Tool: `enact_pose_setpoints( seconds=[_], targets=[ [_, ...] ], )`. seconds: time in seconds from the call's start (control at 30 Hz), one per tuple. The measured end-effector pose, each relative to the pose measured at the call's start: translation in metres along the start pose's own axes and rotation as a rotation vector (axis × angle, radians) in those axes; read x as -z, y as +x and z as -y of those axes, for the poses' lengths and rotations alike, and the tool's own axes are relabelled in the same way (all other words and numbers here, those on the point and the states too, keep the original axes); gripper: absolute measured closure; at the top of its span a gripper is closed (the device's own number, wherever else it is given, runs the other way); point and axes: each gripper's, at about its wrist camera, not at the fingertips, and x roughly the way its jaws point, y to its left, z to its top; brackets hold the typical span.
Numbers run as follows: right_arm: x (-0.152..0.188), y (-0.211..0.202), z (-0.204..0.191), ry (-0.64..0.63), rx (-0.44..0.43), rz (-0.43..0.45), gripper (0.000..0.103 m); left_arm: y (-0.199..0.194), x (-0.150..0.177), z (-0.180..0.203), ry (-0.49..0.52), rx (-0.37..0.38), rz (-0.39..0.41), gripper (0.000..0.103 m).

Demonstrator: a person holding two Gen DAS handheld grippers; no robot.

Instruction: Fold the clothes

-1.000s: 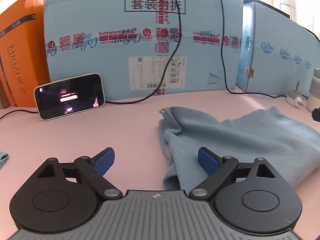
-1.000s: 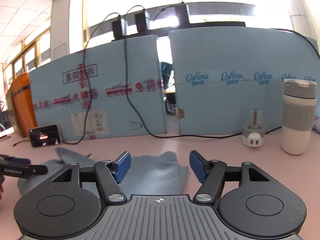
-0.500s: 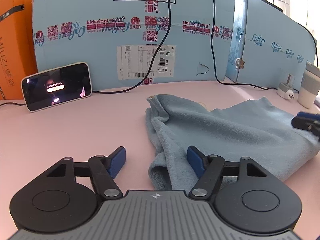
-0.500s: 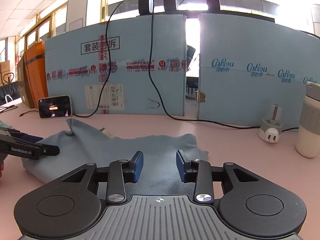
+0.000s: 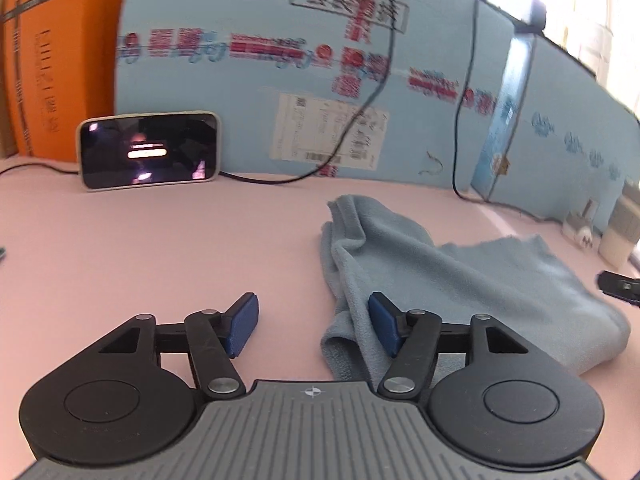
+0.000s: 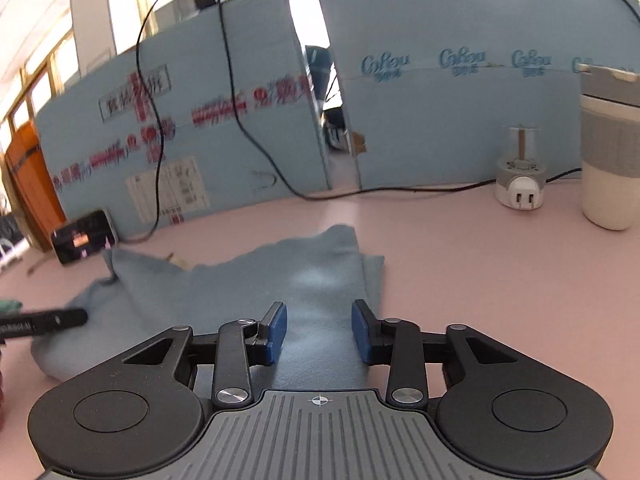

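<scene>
A: what's different from a sec ago?
B: my left gripper (image 5: pixel 314 322) is narrower, straddling the cloth's (image 5: pixel 460 280) edge. my right gripper (image 6: pixel 319 332) also narrowed, now opening slightly over the cloth.

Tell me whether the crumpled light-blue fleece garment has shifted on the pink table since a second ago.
Cannot tell. The light-blue fleece garment keeps much the same shape and still lies right of the phone; the camera itself moved.

one cloth (image 5: pixel 460 280), one phone (image 5: pixel 149 156), two grippers (image 5: pixel 314 322) (image 6: pixel 319 330)
</scene>
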Motion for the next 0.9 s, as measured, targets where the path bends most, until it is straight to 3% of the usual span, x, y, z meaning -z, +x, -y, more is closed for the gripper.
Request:
enact_pose_setpoints(
  seconds=[0.07,0.17,0.33,0.4,0.5,0.63,0.77,0.9],
  targets=[
    [0.005,-0.019,0.02,0.132,-0.05,0.08,0.065,-0.014,0.001,-0.013,-0.079,0.023,0.069,0.034],
    [0.013,-0.029,0.038,0.24,-0.079,0.076,0.063,-0.028,0.002,-0.018,-0.118,0.13,0.133,0.031],
    [0.017,-0.018,0.041,0.306,-0.172,-0.053,0.058,-0.045,0.007,0.014,0.019,0.297,0.186,0.029],
    [0.021,-0.016,0.044,0.35,-0.171,-0.091,0.058,-0.049,0.011,0.029,0.084,0.323,0.186,0.024],
    [0.027,-0.021,0.053,0.43,-0.178,-0.094,0.058,-0.047,0.017,0.048,0.171,0.311,0.145,0.019],
    [0.035,-0.04,0.056,0.461,-0.158,-0.038,0.058,-0.036,0.024,0.067,0.272,0.239,0.044,0.014],
    [0.044,-0.058,0.051,0.428,-0.191,-0.03,0.05,-0.039,0.029,0.079,0.418,0.22,0.021,0.002],
    [0.049,-0.072,0.032,0.26,-0.169,-0.107,0.047,-0.05,0.041,0.091,0.652,0.113,0.043,0.0]
  ],
)
